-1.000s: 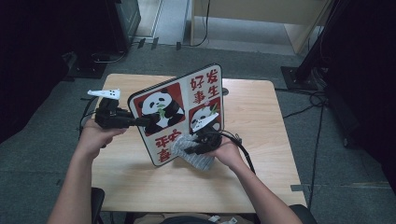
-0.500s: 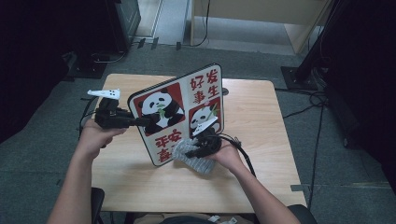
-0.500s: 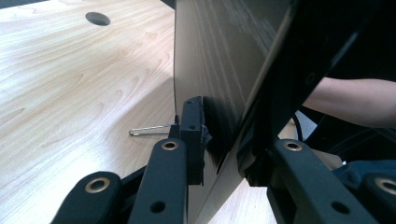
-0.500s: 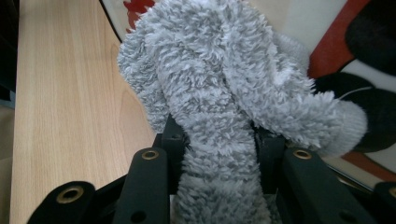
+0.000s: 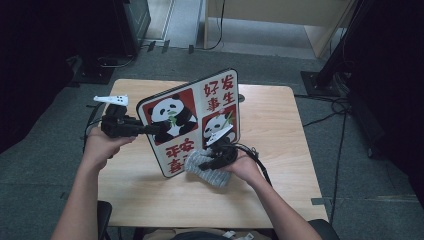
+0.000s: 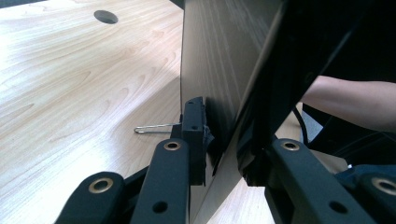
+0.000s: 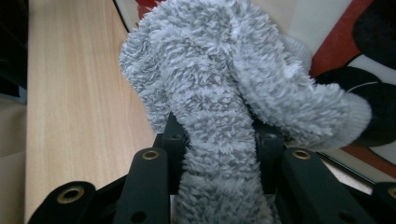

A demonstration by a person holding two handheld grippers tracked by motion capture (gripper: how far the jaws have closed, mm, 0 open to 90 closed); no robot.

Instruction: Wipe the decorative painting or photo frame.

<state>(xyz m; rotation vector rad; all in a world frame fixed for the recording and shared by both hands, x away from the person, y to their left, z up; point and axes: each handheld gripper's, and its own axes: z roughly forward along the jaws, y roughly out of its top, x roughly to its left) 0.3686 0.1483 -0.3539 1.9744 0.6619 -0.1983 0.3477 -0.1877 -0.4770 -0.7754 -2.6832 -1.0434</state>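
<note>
A board (image 5: 192,120) printed with pandas and red characters stands tilted on the wooden table (image 5: 280,130). My left gripper (image 5: 150,129) is shut on its left edge; in the left gripper view the two jaws of that gripper (image 6: 224,149) clamp the thin board (image 6: 219,70) edge-on. My right gripper (image 5: 216,159) is shut on a grey fluffy cloth (image 5: 207,167), which presses against the board's lower front. In the right gripper view the cloth (image 7: 224,93) bulges out between the jaws of the right gripper (image 7: 217,140), and the printed board (image 7: 369,56) lies just behind it.
A round cable hole (image 6: 105,17) sits in the far part of the tabletop. A thin metal wire (image 6: 154,128) lies on the table behind the board. A black cable (image 5: 257,157) trails from the right gripper. Bare wood stretches to the right of the board.
The right gripper has shifted the cloth slightly across the board's lower front. The left gripper and the board have stayed in place.
</note>
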